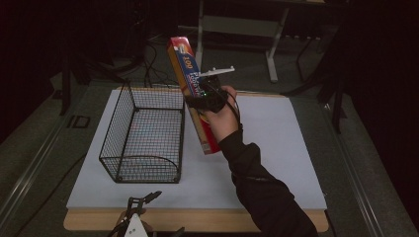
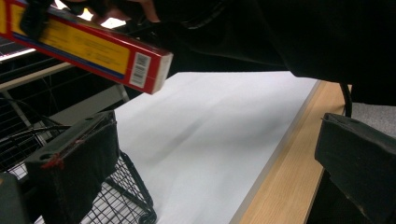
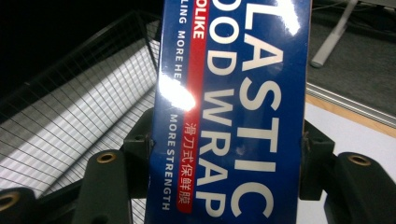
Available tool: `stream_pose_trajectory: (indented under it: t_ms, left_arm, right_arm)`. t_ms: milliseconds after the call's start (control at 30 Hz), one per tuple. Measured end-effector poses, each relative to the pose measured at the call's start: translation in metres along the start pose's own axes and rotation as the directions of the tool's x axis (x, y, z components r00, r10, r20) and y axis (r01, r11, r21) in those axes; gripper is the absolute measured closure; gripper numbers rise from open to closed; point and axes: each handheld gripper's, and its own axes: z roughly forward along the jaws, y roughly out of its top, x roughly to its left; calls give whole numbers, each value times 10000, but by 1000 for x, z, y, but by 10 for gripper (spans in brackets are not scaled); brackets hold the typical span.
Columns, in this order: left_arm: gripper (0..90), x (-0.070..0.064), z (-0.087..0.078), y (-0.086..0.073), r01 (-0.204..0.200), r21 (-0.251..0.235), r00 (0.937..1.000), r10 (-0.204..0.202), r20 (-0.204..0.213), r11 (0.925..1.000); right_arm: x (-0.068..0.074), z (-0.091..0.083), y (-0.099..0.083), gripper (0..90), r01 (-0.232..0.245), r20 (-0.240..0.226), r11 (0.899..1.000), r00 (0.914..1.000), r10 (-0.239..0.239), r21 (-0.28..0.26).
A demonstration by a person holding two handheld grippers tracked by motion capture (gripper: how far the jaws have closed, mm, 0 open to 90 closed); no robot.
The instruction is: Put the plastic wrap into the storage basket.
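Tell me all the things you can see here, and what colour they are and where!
Box of plastic wrap: one, red and blue, held up in the air just right of the basket.
Wire basket: one, black, empty, on the left part of the sheet.
Sheet: one, white, covering the tabletop.
Table: one, light wood, edge showing at the front.
Right gripper: one, black, shut on the box.
Left gripper: one, black, open, at the table's front edge.
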Motion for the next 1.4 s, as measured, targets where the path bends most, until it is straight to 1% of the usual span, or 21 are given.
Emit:
stream_pose_trajectory:
  t_ms: [33, 100, 333, 500, 600, 733, 833, 933, 1000, 1067, 1100, 1200, 1400]
  left_arm:
    - [4, 0, 0, 0, 0, 0, 10000, 0, 0, 10000]
    - [4, 0, 0, 0, -29, 26, 10000, 29, -13, 10000]
    - [4, -1, -1, 1, -114, 49, 9999, 115, -66, 9999]
    - [4, -2, -2, 1, -184, 53, 9998, 185, -115, 9998]
    - [4, -2, -3, 1, -143, 18, 9998, 144, -103, 9999]
    - [4, -2, -3, 1, -136, 14, 9999, 137, -96, 9999]
    - [4, -2, -3, 1, -155, 6, 9998, 155, -97, 9999]
    - [4, -2, -3, 1, -171, 12, 9998, 172, -83, 9999]
    - [4, -2, -4, 1, -173, 4, 9998, 173, -83, 9999]
    - [4, -2, -4, 1, -172, -1, 9998, 172, -82, 9999]
    - [4, -2, -4, 1, -163, -14, 9998, 163, -72, 9999]
    - [4, -2, -5, 1, -169, -57, 9998, 169, -61, 9998]
    - [4, -2, -6, 1, -125, -10, 9999, 125, -66, 9999]
  right_arm:
    - [0, 0, 0, 394, 0, 0, 10000, 10000, 0, 0]
    - [9, 3, 4, 394, 98, -92, 9999, 9999, -98, -65]
    - [33, 11, 17, 394, 316, -380, 9994, 9988, -322, -161]
    - [49, 20, 27, 394, 508, -394, 9984, 9979, -517, -240]
    - [55, 25, 31, 394, 553, -471, 9981, 9973, -566, -270]
    - [65, 32, 35, 394, 639, -450, 9972, 9968, -656, -386]
    - [73, 38, 37, 394, 638, -727, 9971, 9951, -666, -412]
    - [82, 45, 38, 394, 736, -725, 9963, 9944, -766, -433]
    - [87, 50, 38, 394, 719, -813, 9963, 9938, -757, -478]
    - [92, 55, 38, 394, 704, -926, 9961, 9929, -751, -522]
    - [94, 59, 37, 394, 779, -1115, 9956, 9903, -833, -523]
    - [101, 68, 35, 393, 1016, -1033, 9933, 9889, -1070, -559]
    - [110, 85, 24, 393, 974, -898, 9943, 9908, -1011, -442]
